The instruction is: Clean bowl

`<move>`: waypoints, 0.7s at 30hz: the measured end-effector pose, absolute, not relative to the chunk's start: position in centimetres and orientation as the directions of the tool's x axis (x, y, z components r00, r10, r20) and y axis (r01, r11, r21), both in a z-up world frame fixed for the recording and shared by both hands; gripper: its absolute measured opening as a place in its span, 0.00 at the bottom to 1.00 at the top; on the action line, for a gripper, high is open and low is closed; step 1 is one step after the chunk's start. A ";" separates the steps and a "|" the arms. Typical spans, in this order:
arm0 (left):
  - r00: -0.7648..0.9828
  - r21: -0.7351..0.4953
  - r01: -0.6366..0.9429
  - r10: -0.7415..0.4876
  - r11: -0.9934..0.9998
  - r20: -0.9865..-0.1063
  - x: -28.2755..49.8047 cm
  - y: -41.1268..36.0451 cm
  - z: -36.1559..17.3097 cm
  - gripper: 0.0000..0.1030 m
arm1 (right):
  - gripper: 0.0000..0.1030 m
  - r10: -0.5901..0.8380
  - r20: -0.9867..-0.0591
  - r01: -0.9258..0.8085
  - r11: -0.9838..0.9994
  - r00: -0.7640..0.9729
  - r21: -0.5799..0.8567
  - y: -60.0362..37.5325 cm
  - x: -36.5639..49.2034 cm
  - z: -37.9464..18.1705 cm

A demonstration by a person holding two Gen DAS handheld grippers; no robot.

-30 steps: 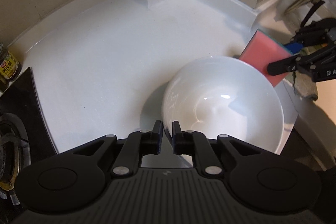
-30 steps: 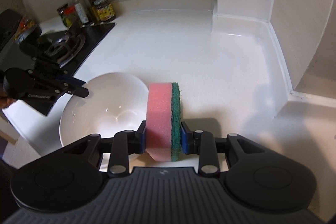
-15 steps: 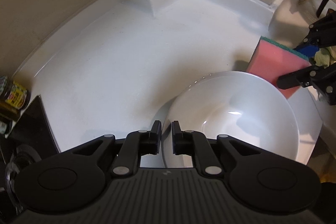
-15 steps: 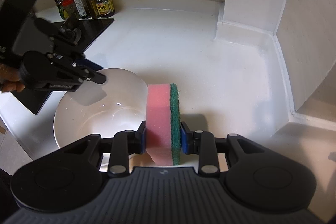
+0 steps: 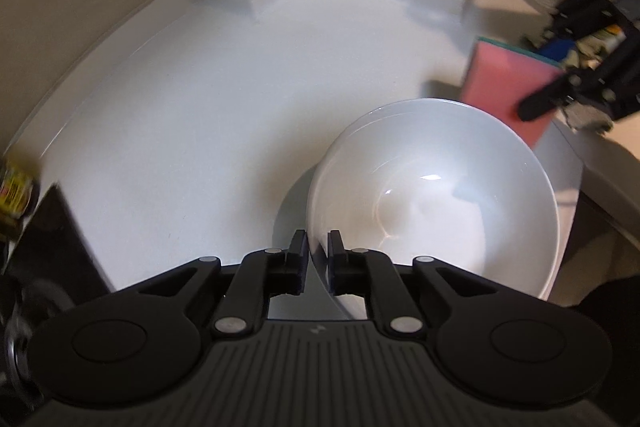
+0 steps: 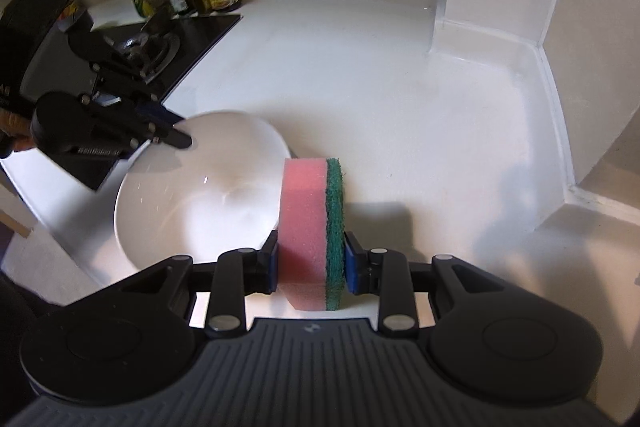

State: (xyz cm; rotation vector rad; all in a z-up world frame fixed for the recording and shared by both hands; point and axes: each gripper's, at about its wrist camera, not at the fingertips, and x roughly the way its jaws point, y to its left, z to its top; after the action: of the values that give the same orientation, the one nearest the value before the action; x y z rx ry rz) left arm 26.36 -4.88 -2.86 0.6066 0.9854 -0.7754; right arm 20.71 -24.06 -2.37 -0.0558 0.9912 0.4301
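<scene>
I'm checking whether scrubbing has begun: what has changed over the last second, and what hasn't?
The left gripper, pinching the white bowl by its rim, has tipped the bowl up on the counter, so it now leans toward the sponge. In the right wrist view the left gripper has slid toward the bowl's far rim. The right gripper stays clamped on the sponge, which has not entered the bowl.

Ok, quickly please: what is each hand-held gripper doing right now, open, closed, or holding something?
Left hand-held gripper: closed on the rim of the white bowl.
Right hand-held gripper: closed on the pink and green sponge.
</scene>
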 end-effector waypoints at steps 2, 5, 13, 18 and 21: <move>0.332 0.116 0.823 -0.305 0.556 -0.892 26.8 -5.7 -2.9 0.08 | 0.26 0.311 -0.815 -0.369 0.920 0.490 0.129 -23.6 21.5 -2.4; 0.348 0.108 0.802 -0.312 0.588 -0.884 27.4 -6.4 -2.9 0.08 | 0.26 0.287 -0.807 -0.362 0.927 0.515 0.099 -22.9 22.1 -2.4; 0.362 -0.006 0.633 -0.302 0.774 -0.882 26.1 -2.7 -2.9 0.09 | 0.26 0.313 -0.785 -0.311 0.937 0.535 0.161 -24.1 20.8 -2.6; 0.342 0.028 0.696 -0.296 0.718 -0.892 26.2 -3.3 -3.4 0.08 | 0.26 0.322 -0.803 -0.353 0.924 0.501 0.150 -24.2 19.9 -2.5; 0.334 0.072 0.761 -0.295 0.645 -0.895 26.8 -4.7 -3.3 0.09 | 0.26 0.319 -0.813 -0.373 0.918 0.486 0.137 -24.3 20.5 -2.3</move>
State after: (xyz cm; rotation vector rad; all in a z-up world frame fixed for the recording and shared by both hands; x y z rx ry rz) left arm 26.76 -4.67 -3.27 0.5404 1.0097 -0.7343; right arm 20.49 -24.25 -2.31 -0.0606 0.9759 0.4216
